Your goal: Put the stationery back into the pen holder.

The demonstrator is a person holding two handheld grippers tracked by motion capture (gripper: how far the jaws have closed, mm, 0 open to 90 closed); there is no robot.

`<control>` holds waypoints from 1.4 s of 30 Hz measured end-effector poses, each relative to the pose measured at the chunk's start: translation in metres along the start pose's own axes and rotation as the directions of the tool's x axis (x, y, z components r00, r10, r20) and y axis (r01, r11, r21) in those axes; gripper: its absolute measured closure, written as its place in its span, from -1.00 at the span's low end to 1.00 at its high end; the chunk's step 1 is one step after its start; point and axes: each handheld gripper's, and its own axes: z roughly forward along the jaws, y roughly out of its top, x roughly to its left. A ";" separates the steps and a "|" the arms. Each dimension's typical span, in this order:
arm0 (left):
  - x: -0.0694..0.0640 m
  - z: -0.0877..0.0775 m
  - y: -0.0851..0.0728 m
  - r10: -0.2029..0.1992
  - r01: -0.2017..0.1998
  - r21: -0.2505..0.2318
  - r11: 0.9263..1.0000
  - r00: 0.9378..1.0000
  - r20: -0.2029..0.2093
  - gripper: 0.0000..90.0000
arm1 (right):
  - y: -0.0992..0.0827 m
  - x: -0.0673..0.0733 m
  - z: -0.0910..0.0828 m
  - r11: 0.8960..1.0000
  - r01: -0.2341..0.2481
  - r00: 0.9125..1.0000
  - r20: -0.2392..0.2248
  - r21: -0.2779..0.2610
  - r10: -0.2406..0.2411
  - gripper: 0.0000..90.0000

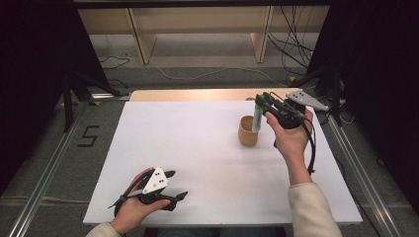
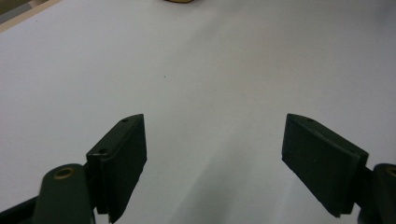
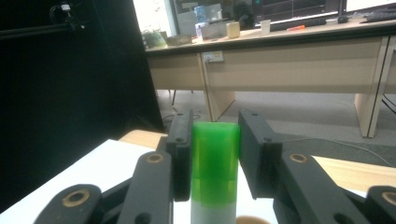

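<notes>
Near the front left of the white table [image 1: 197, 148]: left gripper [image 1: 175, 185] resting low in the hand, jaws spread wide, nothing between them, bare tabletop ahead in the left gripper view [image 2: 212, 140]. Far from the work, pointing roughly across toward the right.

Further right, toward the back of the table: wooden cup [image 1: 247, 131] standing upright, mouth up, its base just peeking in at the top edge of the left gripper view [image 2: 180, 1].

Right again, touching nothing but its grip: green-capped marker [image 1: 257, 114], white barrel below, green cap above, held close to upright with a slight lean. Lower end hanging at the cup's mouth, seemingly just above or at the right-hand rim; whether it has entered cannot be told from above.

Rightmost: right gripper [image 1: 262, 101], raised off the table, jaws clamped on the marker's green cap [image 3: 215, 163], one pad each side, seen plainly in the right gripper view.

Deciding relation, as a judgement: marker's long axis near vertical and almost in line with the cup's opening, cup lying just left of and below the gripping hand. Likely next: small shift left, then straight down. Risk: barrel tip catching the rim and tipping the light cup.
</notes>
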 end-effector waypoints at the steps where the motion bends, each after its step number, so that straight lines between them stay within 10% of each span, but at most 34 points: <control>1: 0.000 0.000 0.000 0.000 0.000 0.000 1.000 1.000 0.001 -0.51 | 0.001 0.000 0.004 1.000 -0.005 1.000 0.007 0.002 0.005 0.50; 20: 0.001 0.000 0.000 0.004 -0.004 0.000 1.000 1.000 0.008 -0.51 | -0.013 -0.014 0.056 1.000 0.008 0.997 0.077 0.007 -0.008 0.50; 42: 0.000 0.000 0.001 0.007 -0.007 -0.004 1.000 1.000 0.009 -0.51 | -0.036 -0.012 0.071 0.997 0.063 0.989 0.133 0.041 -0.068 0.50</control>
